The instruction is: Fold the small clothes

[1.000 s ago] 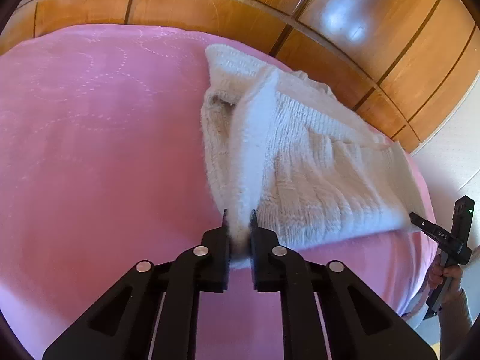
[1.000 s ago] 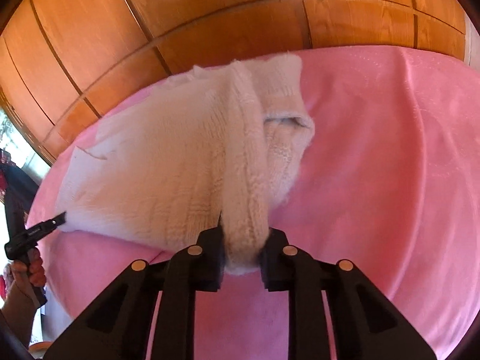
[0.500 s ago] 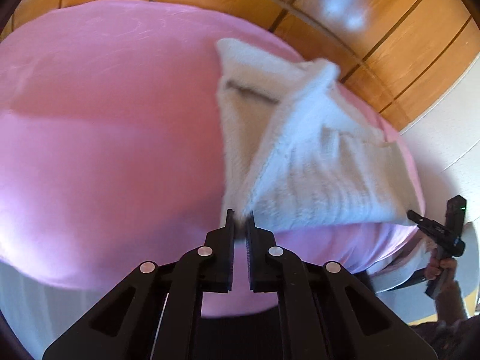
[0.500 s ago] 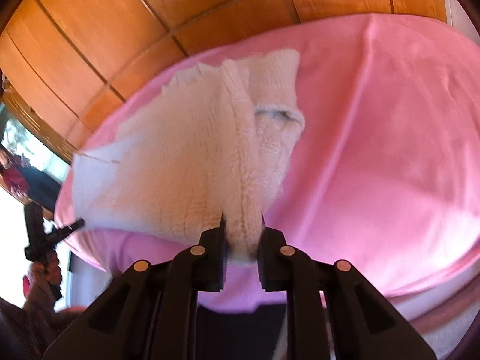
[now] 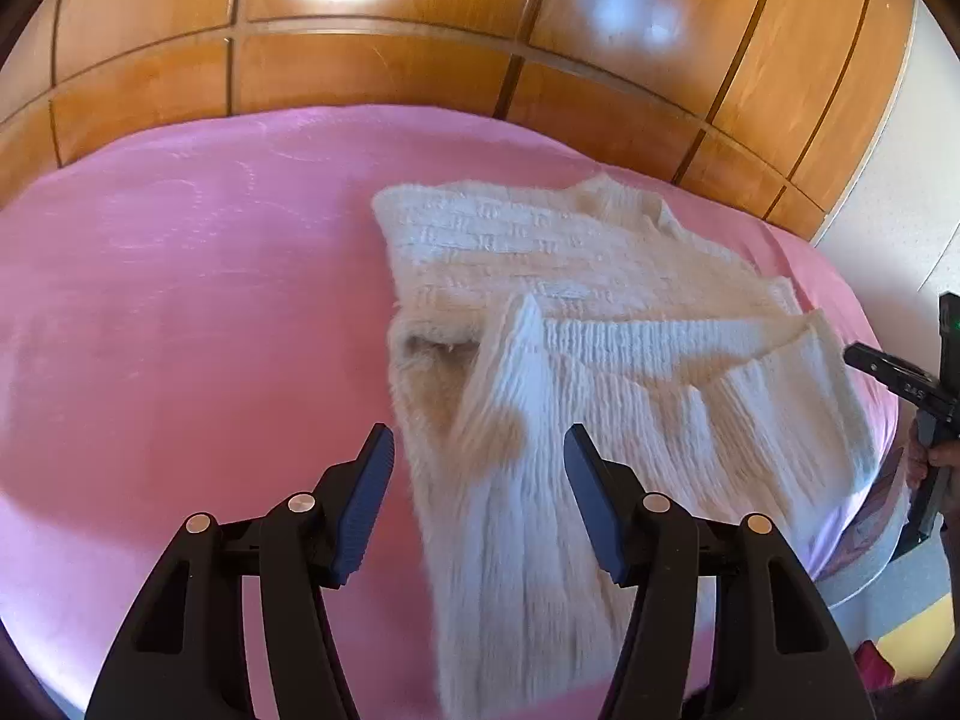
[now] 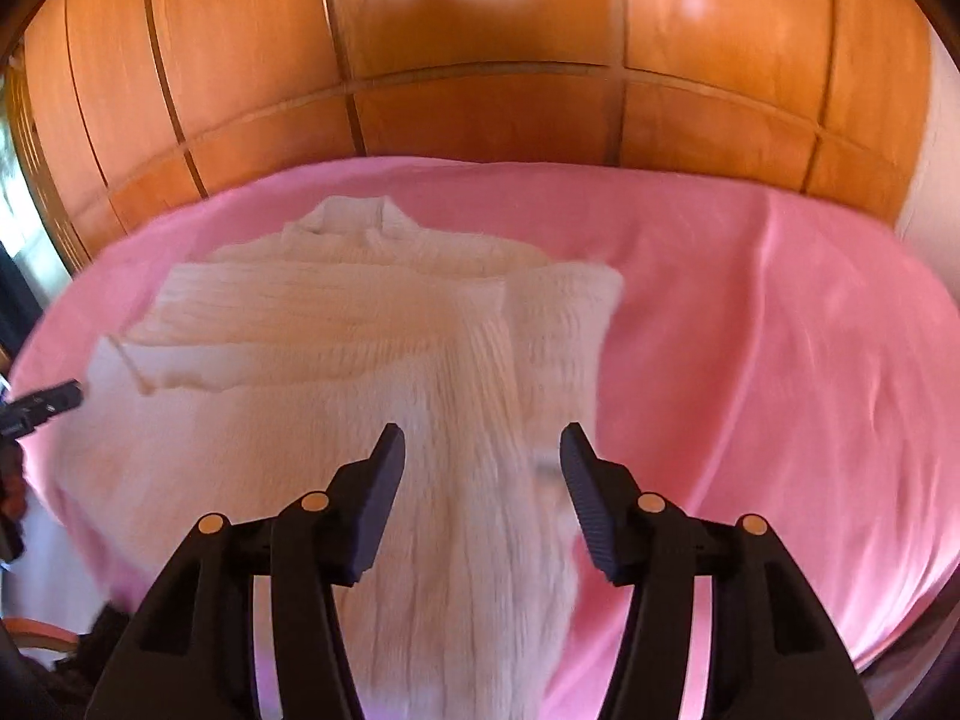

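A cream knitted sweater (image 5: 600, 312) lies on the pink bedspread (image 5: 180, 300), its lower part doubled up over its body. My left gripper (image 5: 478, 450) hovers over the sweater's near left end. Its jaws are opening; a fold of knit lies between them, and the pads do not press on it. In the right wrist view the same sweater (image 6: 360, 324) spreads to the left. My right gripper (image 6: 482, 450) is above its near right end, jaws opening likewise, with knit between them untouched. Each gripper appears at the edge of the other's view: right gripper (image 5: 900, 378), left gripper (image 6: 42, 405).
A wall of glossy wooden panels (image 5: 360, 78) stands right behind the bed. Bare pink bedspread (image 6: 750, 330) stretches to the right of the sweater, and also to its left. A person's hand (image 5: 936, 462) holds the right tool past the bed's edge.
Both grippers were shut on the sweater's lifted edge and have let it go, jaws spreading wide. The knit has dropped flat onto the bed, and both views have tilted up and back.
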`<state>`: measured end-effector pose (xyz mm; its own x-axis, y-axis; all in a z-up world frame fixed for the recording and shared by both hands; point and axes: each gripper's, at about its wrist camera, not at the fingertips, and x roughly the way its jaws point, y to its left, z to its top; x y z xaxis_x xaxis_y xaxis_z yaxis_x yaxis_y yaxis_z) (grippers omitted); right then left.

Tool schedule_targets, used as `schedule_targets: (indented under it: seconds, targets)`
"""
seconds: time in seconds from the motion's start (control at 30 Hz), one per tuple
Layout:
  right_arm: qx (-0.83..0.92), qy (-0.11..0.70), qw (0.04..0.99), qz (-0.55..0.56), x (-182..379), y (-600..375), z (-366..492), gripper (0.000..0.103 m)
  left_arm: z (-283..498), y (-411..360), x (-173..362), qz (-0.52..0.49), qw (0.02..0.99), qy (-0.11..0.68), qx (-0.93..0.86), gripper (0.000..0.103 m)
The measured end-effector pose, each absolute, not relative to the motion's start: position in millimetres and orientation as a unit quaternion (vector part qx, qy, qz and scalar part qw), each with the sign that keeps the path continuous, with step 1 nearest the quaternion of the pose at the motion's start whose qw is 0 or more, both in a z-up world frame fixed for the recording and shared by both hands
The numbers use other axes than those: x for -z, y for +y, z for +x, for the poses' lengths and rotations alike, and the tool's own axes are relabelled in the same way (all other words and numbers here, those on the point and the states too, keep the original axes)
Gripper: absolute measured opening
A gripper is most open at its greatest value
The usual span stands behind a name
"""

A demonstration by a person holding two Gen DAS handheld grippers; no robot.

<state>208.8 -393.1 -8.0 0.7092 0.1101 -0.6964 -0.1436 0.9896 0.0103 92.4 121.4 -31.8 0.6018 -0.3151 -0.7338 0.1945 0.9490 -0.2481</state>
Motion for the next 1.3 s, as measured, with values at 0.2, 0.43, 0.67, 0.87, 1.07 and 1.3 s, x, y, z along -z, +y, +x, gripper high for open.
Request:
schedule_targets:
  seconds: [0.2,0.43,0.67,0.87,1.07,1.3]
  targets:
    - [-0.080,0.383,0.917,-0.075,20,-381,206,0.006,72,109,18,-0.015,0.911,0.382,0.154,0.006]
    - [-0.088,0.323,0.942,-0.008,-39,-406,166,0.006,43,132,-19,-0.063,0.922,0.336,0.180,0.005]
    - [-0.084,0.277,0.956,0.055,-81,-428,213,0.006,93,149,-58,-0.134,0.926,0.296,0.191,0.005]
    - [-0.049,0.286,0.953,0.088,-73,-436,308,0.005,196,140,-51,-0.142,0.926,0.317,0.150,0.005]
    - [0.027,0.370,0.925,0.079,8,-435,391,0.005,278,120,13,-0.118,0.905,0.400,0.089,0.005]
    - [0.040,0.384,0.921,0.053,32,-434,393,0.038,286,99,29,-0.033,0.910,0.412,0.030,0.022]
